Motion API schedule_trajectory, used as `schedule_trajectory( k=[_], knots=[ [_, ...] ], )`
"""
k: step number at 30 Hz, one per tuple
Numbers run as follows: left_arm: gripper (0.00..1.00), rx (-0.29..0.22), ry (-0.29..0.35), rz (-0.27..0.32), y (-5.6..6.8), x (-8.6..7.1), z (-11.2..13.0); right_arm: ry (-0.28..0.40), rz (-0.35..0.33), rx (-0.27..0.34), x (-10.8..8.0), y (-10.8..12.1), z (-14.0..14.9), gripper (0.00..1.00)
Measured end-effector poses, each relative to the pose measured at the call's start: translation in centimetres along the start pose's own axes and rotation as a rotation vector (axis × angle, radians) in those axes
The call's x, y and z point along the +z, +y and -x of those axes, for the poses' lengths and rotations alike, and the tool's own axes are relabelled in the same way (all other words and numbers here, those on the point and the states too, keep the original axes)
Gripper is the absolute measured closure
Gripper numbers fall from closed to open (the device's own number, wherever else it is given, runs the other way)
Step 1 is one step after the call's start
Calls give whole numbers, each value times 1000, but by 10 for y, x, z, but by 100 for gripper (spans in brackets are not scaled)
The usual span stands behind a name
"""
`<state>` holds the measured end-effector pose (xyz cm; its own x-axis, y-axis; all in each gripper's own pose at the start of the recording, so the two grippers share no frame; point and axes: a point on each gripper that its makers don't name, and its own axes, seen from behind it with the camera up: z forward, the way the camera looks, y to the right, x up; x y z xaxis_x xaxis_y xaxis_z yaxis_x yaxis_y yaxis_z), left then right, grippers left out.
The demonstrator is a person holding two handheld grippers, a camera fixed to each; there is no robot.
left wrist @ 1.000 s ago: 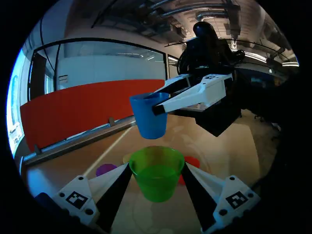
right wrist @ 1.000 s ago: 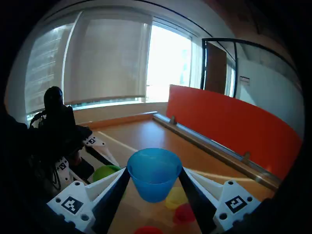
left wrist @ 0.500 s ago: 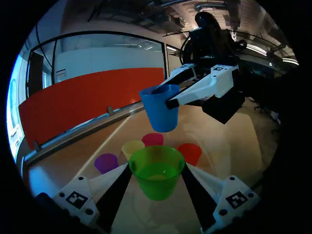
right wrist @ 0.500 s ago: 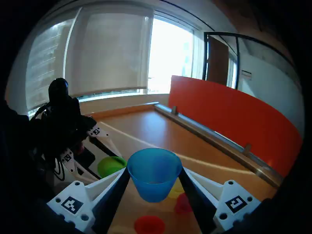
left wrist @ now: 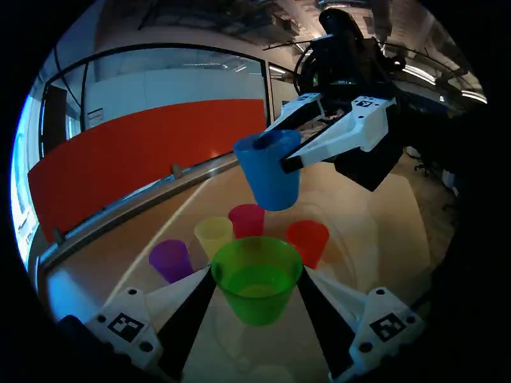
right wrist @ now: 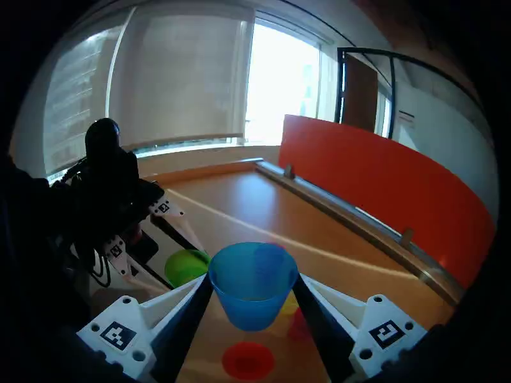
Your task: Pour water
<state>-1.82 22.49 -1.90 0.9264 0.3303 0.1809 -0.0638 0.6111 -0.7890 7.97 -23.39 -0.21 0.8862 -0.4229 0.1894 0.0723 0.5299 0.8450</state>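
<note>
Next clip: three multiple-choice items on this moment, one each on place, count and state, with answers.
1. The left tongs are: A) shut on the green cup B) open C) shut on a bottle
2. How many cups stand on the table? A) two B) six C) four
3. Where is the blue cup? A) on the table B) aloft in the right tongs C) inside the green cup
Answers: A, both fingers press its sides; C, purple, yellow, pink and red; B, clamped above the table cups.
</note>
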Motion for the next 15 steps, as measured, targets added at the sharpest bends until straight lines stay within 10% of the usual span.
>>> schedule_trajectory(
  k=[15],
  knots=[
    [13,4,-48,13,10,6,21,-36,-17,-7,-5,-12,20,9]
  ],
)
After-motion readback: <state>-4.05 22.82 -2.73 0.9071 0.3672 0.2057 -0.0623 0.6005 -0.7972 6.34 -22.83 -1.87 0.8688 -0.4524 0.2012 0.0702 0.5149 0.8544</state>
